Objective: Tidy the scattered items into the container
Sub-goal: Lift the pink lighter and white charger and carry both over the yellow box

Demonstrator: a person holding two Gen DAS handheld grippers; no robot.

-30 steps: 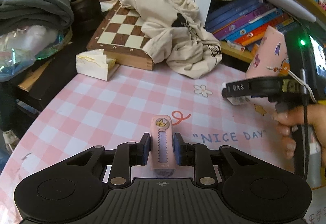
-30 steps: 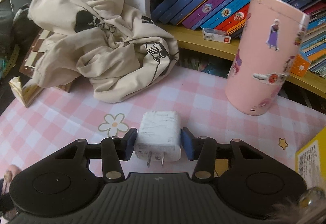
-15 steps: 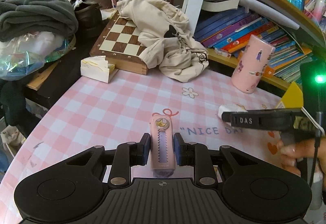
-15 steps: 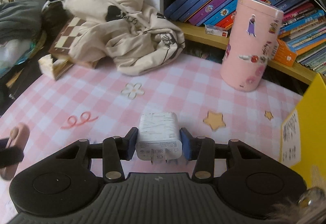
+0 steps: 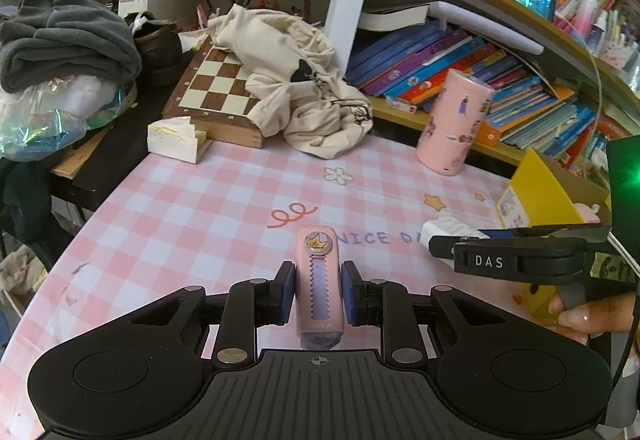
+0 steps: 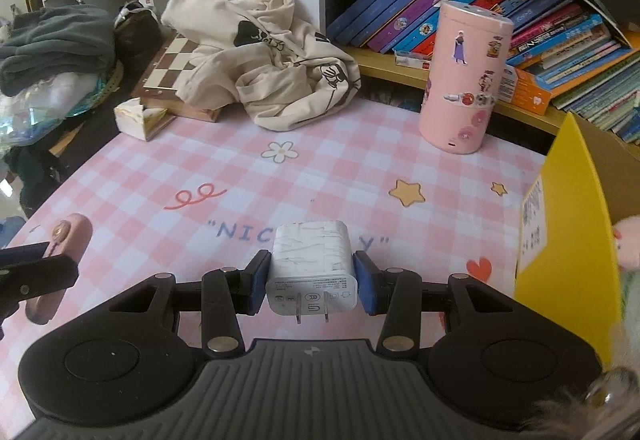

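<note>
The left gripper (image 5: 318, 294) pinches a pink utility knife (image 5: 319, 282) between its jaws above the pink checked worktop (image 5: 180, 207). The right gripper (image 6: 311, 282) clamps a white charger plug (image 6: 311, 266), prongs toward the camera, beside the yellow box (image 6: 568, 240) at the worktop's right edge
</note>
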